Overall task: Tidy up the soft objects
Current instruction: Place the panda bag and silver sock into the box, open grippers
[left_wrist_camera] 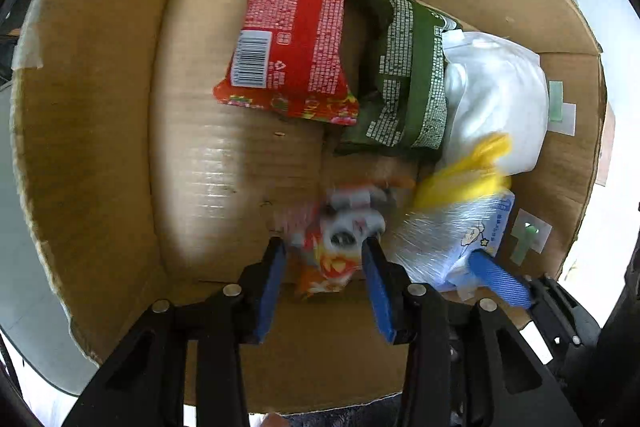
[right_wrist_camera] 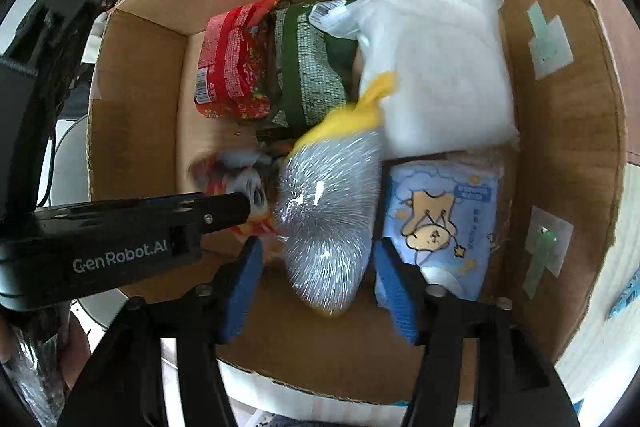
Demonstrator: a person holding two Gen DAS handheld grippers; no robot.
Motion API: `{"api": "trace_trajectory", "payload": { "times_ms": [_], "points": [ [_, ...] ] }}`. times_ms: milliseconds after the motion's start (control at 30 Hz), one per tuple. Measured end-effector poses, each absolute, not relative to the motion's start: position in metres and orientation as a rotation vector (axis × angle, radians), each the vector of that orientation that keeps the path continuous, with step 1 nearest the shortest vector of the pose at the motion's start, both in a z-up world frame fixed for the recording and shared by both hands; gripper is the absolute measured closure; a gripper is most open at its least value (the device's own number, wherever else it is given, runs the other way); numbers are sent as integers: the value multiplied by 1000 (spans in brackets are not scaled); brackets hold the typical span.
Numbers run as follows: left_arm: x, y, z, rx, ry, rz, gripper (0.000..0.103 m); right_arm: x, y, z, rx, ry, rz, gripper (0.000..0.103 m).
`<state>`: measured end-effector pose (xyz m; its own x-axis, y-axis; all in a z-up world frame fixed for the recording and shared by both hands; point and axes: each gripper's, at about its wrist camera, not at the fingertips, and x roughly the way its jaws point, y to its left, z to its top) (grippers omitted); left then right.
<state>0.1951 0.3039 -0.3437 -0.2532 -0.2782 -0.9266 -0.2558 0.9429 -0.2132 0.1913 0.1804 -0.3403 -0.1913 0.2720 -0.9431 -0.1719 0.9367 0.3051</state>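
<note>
since both grippers hang over the box (right_wrist_camera: 132, 99) with their loads apparently just let go, the risk now is in the landing. the left gripper (left_wrist_camera: 324, 255) has its jaws a little apart and a blurred orange snack pack (left_wrist_camera: 328, 267) sits between them; i cannot tell whether the pads touch it, and it looks to be dropping. the right gripper (right_wrist_camera: 316, 267) has jaws open, clear of the clear bag (right_wrist_camera: 328, 211) with a yellow tie, which is blurred too. that bag could roll onto the snack pack beside it or lean on the blue pack (right_wrist_camera: 440, 219), since it is rounded and slick. the two grippers are close, the left arm crossing just beside the right jaws, so a careless lift might knock them together. at the back lie a red pack (left_wrist_camera: 288, 35), a green pack (left_wrist_camera: 404, 75) and a white bag (right_wrist_camera: 436, 67), packed touching one another; the left half of the floor is bare.
</note>
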Motion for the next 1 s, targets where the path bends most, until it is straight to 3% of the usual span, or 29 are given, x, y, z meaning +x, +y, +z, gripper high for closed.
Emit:
{"api": "trace_trajectory", "payload": {
  "times_ms": [433, 600, 700, 767, 833, 900, 1000],
  "points": [
    [151, 294, -241, -239, 1586, 94, 60, 175, 135, -272, -1, 1601, 316, 37],
    [124, 293, -207, -203, 1475, 139, 59, 156, 121, -231, -34, 1514, 293, 31],
    [115, 288, -191, -196, 1419, 148, 49, 145, 112, -206, -42, 1467, 285, 29],
    [111, 283, -186, -173, 1386, 167, 25, 137, 102, -186, -45, 1437, 278, 18],
    [104, 280, -175, -155, 1346, 182, 11, 131, 97, -173, -39, 1410, 279, 9],
    [99, 279, -165, -148, 1312, 198, 9, 125, 92, -162, -51, 1389, 265, 0],
    [91, 277, -151, -134, 1284, 207, 1, 117, 86, -150, -51, 1354, 248, 0]
  ]
}}
